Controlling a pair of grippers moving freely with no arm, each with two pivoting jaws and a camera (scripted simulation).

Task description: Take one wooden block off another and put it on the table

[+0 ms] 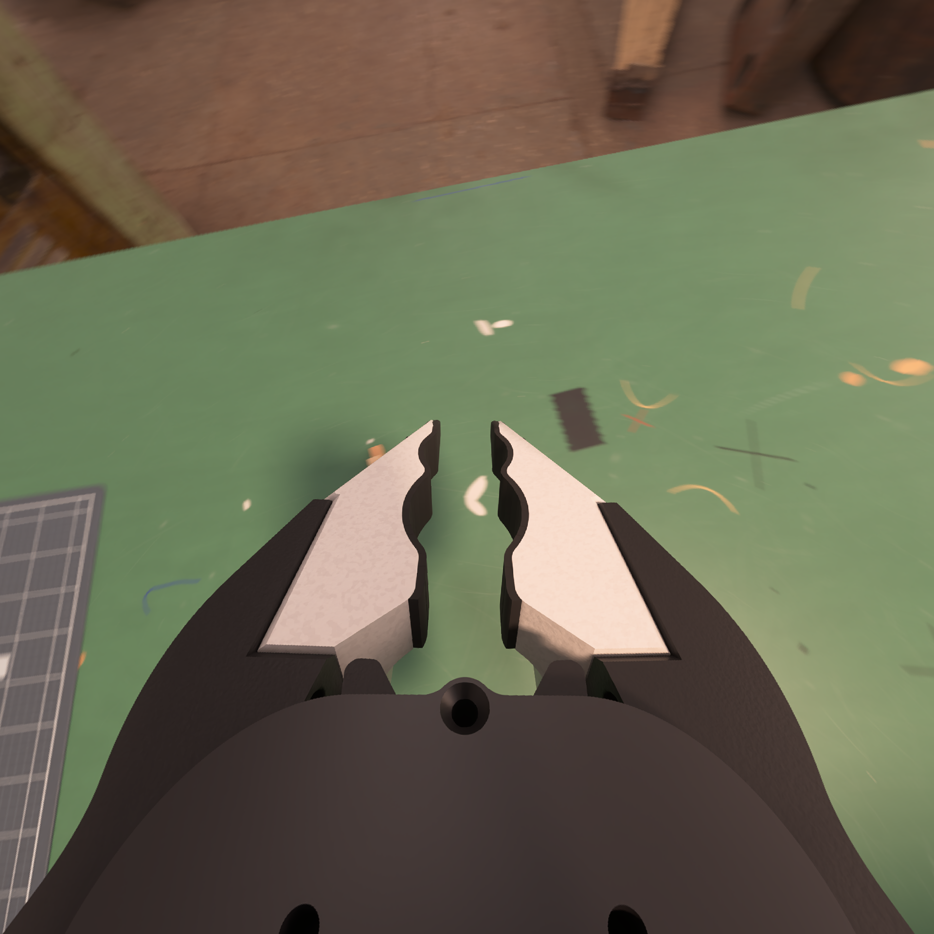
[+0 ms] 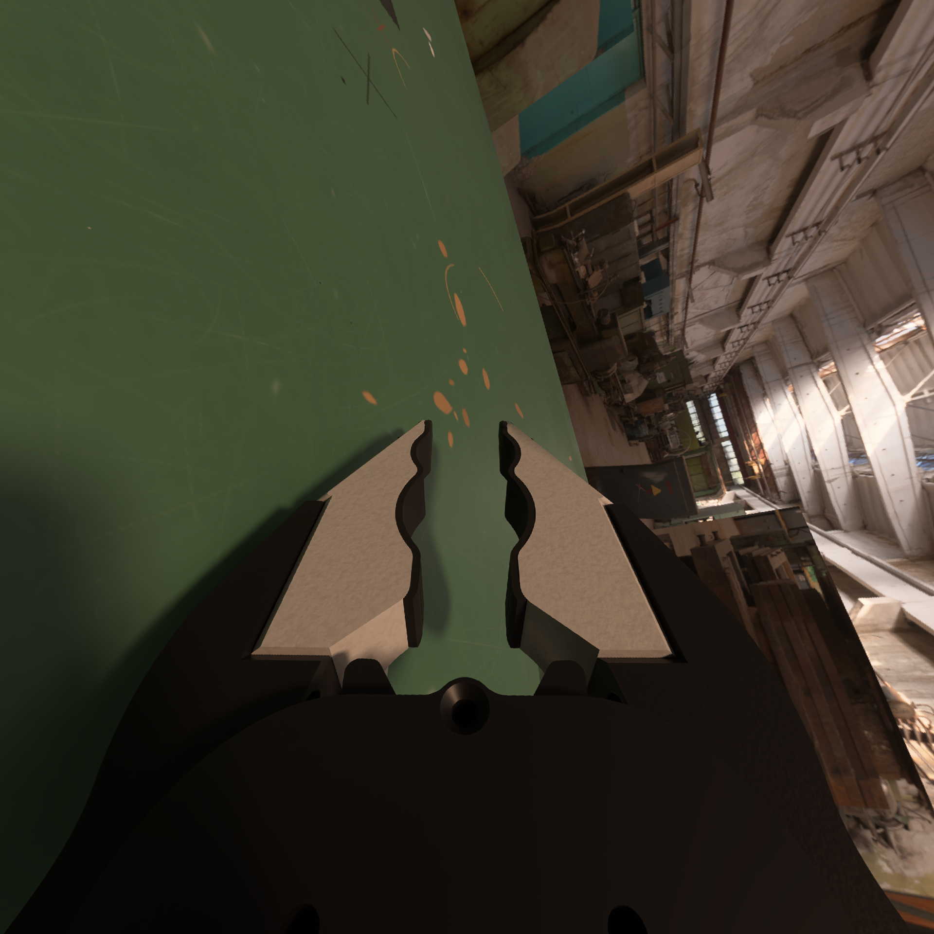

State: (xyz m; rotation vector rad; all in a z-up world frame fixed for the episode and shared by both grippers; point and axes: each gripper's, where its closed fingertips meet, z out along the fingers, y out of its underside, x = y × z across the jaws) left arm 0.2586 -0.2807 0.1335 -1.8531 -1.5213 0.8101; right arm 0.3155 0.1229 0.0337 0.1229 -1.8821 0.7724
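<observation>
No wooden block shows in either view. My left gripper [image 1: 465, 429] is open and empty, its jaws a narrow gap apart, hovering above the green table [image 1: 252, 379] and pointing toward its far edge. My right gripper [image 2: 465, 429] is open and empty too, rolled on its side above the green table [image 2: 202, 252], close to the table's edge, which runs down the right of that view. Neither gripper shows in the other's view.
A dark grey cutting mat with a white grid [image 1: 40, 606] lies at the left. Paint marks, scratches and a small black toothed strip [image 1: 576, 419] mark the tabletop. Orange spots [image 2: 455, 354] lie ahead of the right gripper. Beyond the edges are workshop floor and hall.
</observation>
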